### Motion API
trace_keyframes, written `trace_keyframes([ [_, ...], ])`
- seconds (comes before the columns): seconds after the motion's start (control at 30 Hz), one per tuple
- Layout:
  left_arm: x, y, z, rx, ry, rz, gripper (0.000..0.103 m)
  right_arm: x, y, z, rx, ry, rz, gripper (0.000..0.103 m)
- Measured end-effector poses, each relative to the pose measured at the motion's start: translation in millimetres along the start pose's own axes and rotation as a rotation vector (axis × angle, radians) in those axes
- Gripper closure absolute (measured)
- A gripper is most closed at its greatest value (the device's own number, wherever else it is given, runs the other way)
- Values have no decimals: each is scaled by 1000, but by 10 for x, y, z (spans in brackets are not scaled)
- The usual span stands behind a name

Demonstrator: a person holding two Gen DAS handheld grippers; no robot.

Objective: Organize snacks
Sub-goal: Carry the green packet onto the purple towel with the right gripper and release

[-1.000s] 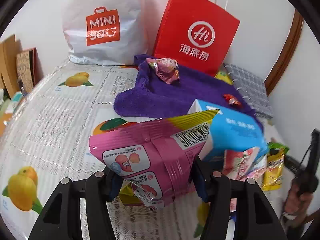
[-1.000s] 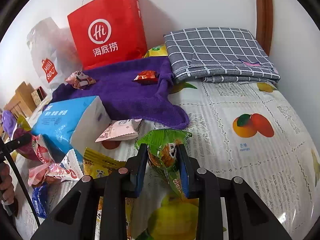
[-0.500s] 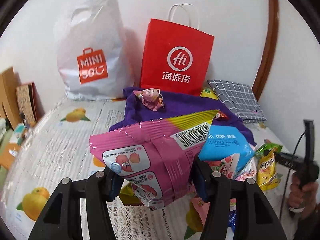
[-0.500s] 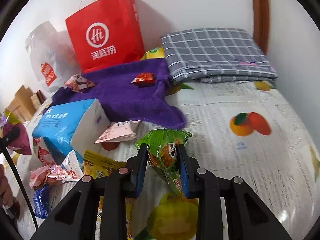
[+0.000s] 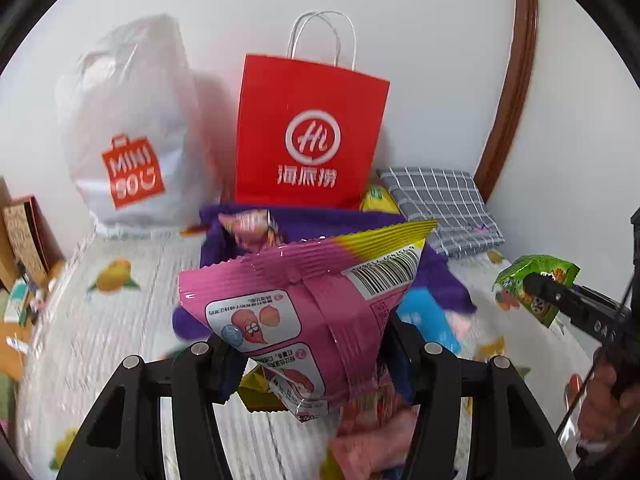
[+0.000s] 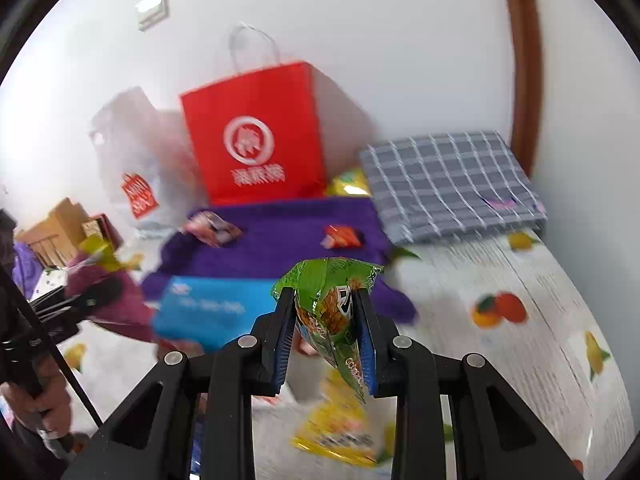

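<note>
Leftmost, a white plastic bag (image 5: 128,128) with an orange "MINISO" logo leans on the wall. Beside it stands a red paper bag (image 5: 308,136) printed "Hi" in a white ring above Chinese characters, then a folded grey checked cloth (image 5: 440,204). Before them a purple towel (image 6: 288,232) lies on the fruit-print surface (image 6: 520,280), carrying a pinkish candy pack (image 6: 212,230) and a small red wrapper (image 6: 342,237); a blue tissue pack (image 6: 212,308) sits at its near edge. The left tool (image 5: 316,344) is clenched on a pink snack packet (image 5: 304,300), barcode side showing, held above the surface. The right tool (image 6: 326,324) grasps a green snack packet (image 6: 332,300), also lifted; a blurred yellow packet (image 6: 336,432) lies beneath.
</note>
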State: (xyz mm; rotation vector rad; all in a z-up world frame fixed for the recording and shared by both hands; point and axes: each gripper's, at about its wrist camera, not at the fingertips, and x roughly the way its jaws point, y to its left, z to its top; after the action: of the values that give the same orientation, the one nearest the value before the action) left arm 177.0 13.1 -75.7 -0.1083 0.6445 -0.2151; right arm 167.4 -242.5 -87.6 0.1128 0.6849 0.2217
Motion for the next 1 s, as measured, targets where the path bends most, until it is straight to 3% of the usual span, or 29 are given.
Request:
trace_keyframes([
  [0.13, 44, 22, 191, 15, -22, 17, 47, 106, 260, 271, -11, -9, 50, 74],
  [0.37, 122, 248, 151, 17, -43, 82, 47, 409, 575, 533, -43, -16, 88, 74],
  [0.57, 175, 420, 141, -21, -75, 145, 47, 780, 517, 451, -8, 0, 105, 74],
  [0.67, 295, 501, 119, -85, -28, 85, 47, 875, 427, 383, 5, 9, 107, 74],
  [0.73, 364, 502, 100, -89, -10, 91, 47, 913, 370, 353, 3, 7, 95, 74],
  [0.87, 365, 472, 71, -69, -33, 113, 47, 972, 247, 327, 32, 12, 64, 74],
  [1.0, 326, 513, 68, -96, -57, 82, 47, 1022, 150, 320, 74, 25, 84, 74],
])
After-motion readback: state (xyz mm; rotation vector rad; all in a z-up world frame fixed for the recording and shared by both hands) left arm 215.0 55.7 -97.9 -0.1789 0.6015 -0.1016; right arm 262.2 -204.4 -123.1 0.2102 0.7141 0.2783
